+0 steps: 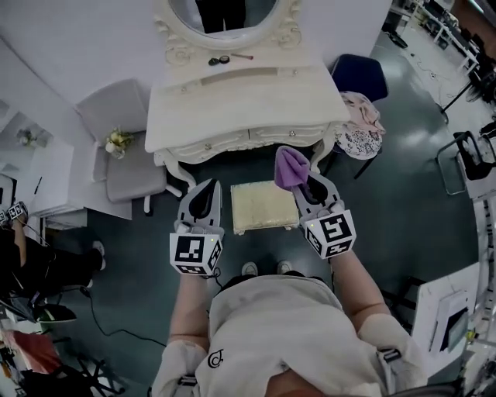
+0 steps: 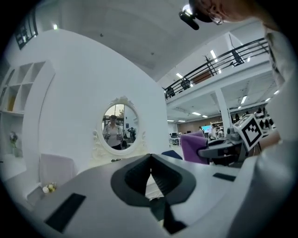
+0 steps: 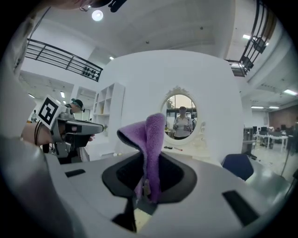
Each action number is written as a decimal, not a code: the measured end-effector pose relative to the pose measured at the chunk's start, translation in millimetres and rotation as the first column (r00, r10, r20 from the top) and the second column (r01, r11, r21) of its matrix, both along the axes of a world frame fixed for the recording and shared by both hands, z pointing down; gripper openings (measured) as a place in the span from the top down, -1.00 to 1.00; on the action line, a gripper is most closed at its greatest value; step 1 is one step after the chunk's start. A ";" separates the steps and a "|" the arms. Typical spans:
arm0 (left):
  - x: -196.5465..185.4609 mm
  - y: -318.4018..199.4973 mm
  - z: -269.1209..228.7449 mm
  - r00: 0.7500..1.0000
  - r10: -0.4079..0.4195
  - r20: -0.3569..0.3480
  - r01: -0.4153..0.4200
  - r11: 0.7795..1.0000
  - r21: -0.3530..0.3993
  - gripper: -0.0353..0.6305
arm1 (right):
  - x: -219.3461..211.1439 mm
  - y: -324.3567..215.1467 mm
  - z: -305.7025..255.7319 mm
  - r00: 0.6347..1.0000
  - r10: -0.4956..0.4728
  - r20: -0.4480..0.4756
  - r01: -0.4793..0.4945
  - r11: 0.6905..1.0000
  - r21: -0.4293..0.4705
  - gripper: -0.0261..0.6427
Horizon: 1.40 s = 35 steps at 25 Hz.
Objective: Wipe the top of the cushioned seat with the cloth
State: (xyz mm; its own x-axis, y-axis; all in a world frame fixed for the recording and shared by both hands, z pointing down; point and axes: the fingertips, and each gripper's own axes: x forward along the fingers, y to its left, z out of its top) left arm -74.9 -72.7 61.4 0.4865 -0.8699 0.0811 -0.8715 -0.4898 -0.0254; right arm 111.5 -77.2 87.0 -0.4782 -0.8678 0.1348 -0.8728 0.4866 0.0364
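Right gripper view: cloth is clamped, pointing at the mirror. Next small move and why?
Probably tip the right gripper down and lower it toward the cushioned seat. Its jaws are shut on the purple cloth, which sticks up in the air, and the head view shows it off the seat's far right corner, not on the top.

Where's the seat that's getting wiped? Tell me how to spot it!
Find the big white dressing table with the oval mirror. On the dark floor just in front of it sits the cushioned seat. It is small, square and pale yellow, unlike the grey chair to its left and the dark blue chair to its right.
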 end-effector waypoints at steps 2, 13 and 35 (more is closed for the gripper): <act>2.0 3.5 -17.5 1.000 0.015 0.004 -0.015 0.999 0.031 0.86 | 5.0 1.5 -14.3 1.000 0.010 0.030 -0.010 1.000 0.008 0.69; 2.3 6.5 -39.4 1.000 0.024 0.016 -0.025 0.998 0.063 0.86 | 17.8 0.1 -46.7 0.997 0.072 -0.006 -0.071 0.993 0.090 0.70; 17.7 -12.0 -40.3 0.997 0.072 -0.023 -0.070 0.995 0.065 0.86 | 13.9 -10.8 -47.4 0.998 0.070 -0.006 -0.069 0.992 0.110 0.72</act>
